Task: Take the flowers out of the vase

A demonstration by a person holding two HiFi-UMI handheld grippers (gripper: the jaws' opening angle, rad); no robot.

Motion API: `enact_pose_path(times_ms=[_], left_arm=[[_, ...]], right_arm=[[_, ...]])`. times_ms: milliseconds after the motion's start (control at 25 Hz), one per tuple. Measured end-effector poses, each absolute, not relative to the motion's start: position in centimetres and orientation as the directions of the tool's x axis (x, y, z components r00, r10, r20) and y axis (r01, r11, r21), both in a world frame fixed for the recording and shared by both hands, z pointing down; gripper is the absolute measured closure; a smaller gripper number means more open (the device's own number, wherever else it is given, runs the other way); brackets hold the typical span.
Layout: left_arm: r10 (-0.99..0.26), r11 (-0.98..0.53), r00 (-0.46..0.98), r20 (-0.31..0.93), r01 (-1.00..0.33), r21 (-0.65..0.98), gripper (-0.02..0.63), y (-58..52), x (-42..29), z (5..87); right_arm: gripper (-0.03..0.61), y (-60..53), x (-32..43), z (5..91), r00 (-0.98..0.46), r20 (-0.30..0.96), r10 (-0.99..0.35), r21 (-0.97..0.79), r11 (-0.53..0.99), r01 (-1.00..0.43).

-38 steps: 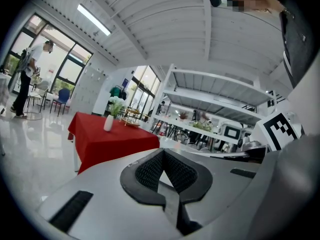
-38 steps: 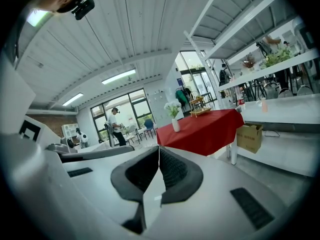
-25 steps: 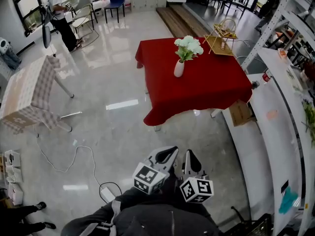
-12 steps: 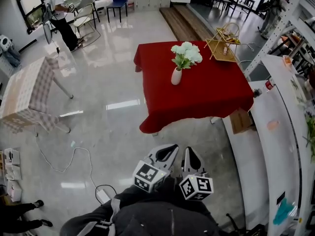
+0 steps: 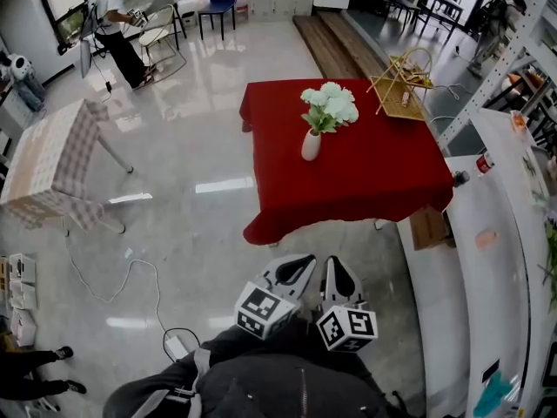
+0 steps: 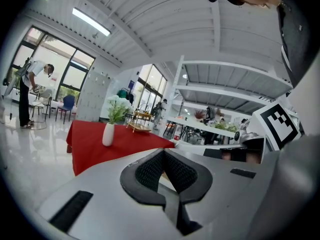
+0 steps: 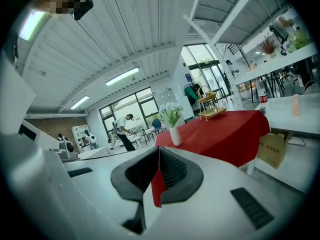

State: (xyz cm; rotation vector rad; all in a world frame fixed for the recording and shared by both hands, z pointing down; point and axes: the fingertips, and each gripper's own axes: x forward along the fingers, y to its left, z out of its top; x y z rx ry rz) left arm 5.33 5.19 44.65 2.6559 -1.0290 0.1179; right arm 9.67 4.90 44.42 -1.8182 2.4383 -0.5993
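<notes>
Item: white flowers (image 5: pixel 329 104) with green leaves, stems standing upright in a white narrow-necked vase (image 5: pixel 311 144). Location: the vase stands on a counter (image 5: pixel 374 177) draped in red cloth, toward its left half as the head view shows it, away from the edges. Relation to tools: both grippers are held close to the person's body at the bottom of the head view, well apart from the counter, with a stretch of glossy floor (image 5: pixel 200 225) between; each points roughly toward the counter, the flowers lying ahead of them and higher in the frame. Left gripper (image 5: pixel 291 271): jaws pressed together at the tips, nothing between them; in its own view the vase shows to the left of the jaw tips. Right gripper (image 5: pixel 339 279): jaws pressed together, empty; in its own view the vase shows just above and right of the jaw tips. Also on the counter: a wicker basket (image 5: pixel 402 72) at the far right corner, apart from the vase. Surroundings: a cardboard box (image 5: pixel 428 226) on the floor under the counter's right side; a white shelving rack (image 5: pixel 487 259) along the right; a checked-cloth table (image 5: pixel 52 159) at left; a cable (image 5: pixel 130 290) on the floor; a person (image 5: pixel 117 24) standing at far left.
</notes>
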Motion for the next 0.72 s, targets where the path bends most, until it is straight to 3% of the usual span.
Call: enact_pose_path(times_ms=[720], left_arm=[[-0.693,-0.661,0.699,0.175,-0.713,0.233,0.606,-0.8,10.3,45.9]], right_arm=[[0.566,-1.2,15.0,45.8,-0.365,0.183,-0.913,-0.356,0.284,-0.890]])
